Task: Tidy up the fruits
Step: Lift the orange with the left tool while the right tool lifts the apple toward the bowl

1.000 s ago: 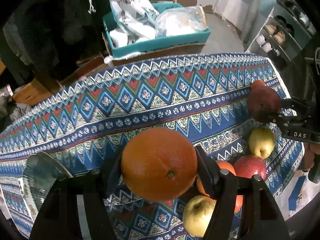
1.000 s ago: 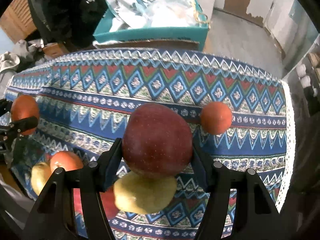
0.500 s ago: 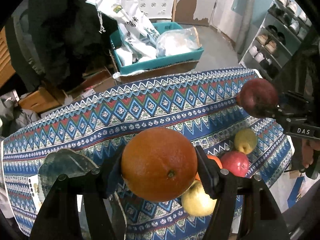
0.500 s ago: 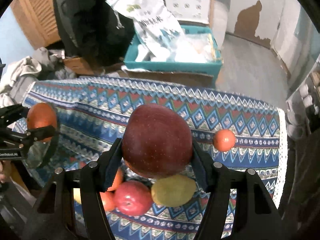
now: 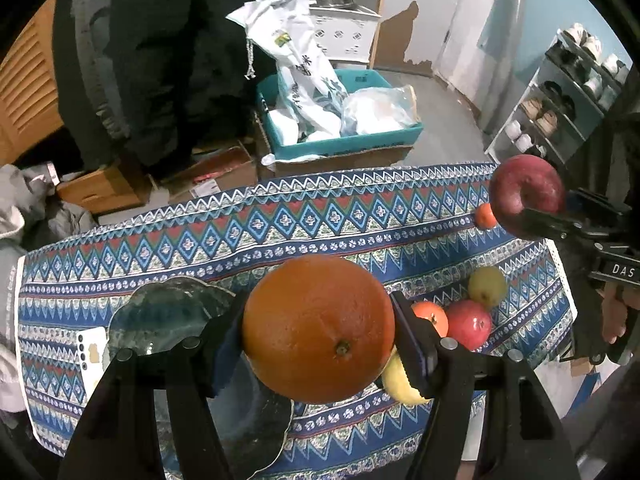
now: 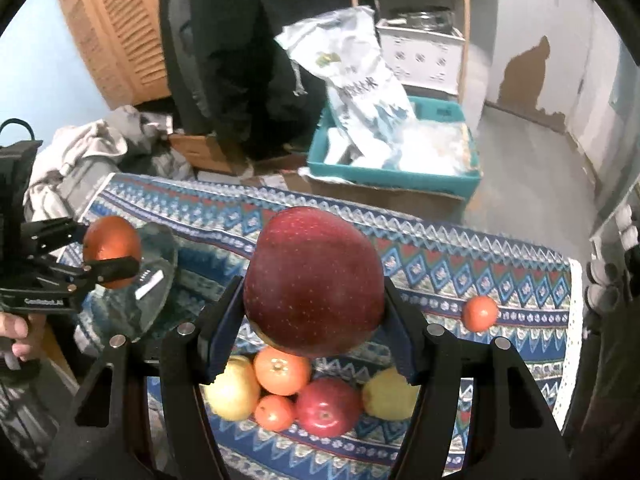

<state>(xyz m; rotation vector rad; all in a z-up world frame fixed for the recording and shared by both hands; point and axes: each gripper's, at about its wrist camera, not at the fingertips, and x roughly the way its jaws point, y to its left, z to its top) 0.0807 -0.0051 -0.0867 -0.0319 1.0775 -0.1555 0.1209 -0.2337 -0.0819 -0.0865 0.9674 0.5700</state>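
My left gripper (image 5: 320, 332) is shut on a large orange (image 5: 319, 328) and holds it high above the patterned tablecloth (image 5: 280, 232). My right gripper (image 6: 314, 292) is shut on a dark red apple (image 6: 314, 280), also held high; it shows in the left wrist view (image 5: 526, 196). A clear glass plate (image 5: 168, 316) lies on the cloth at the left, below the orange. A cluster of fruit lies below the apple: a yellow apple (image 6: 232, 392), an orange (image 6: 282, 372), a small tangerine (image 6: 274, 412), a red apple (image 6: 326, 408) and a yellow apple (image 6: 390, 396). A lone tangerine (image 6: 479, 313) sits apart at the right.
A white card (image 5: 91, 354) lies under the plate's left edge. Beyond the table's far edge stand a teal box (image 5: 340, 140) with white bags, cardboard boxes and dark hanging clothes. A shoe rack (image 5: 560, 104) stands at the far right.
Both grippers have risen well above the table with their fruit; the table looks smaller and the glass plate has come fully into view. The fruit on the cloth has not moved.
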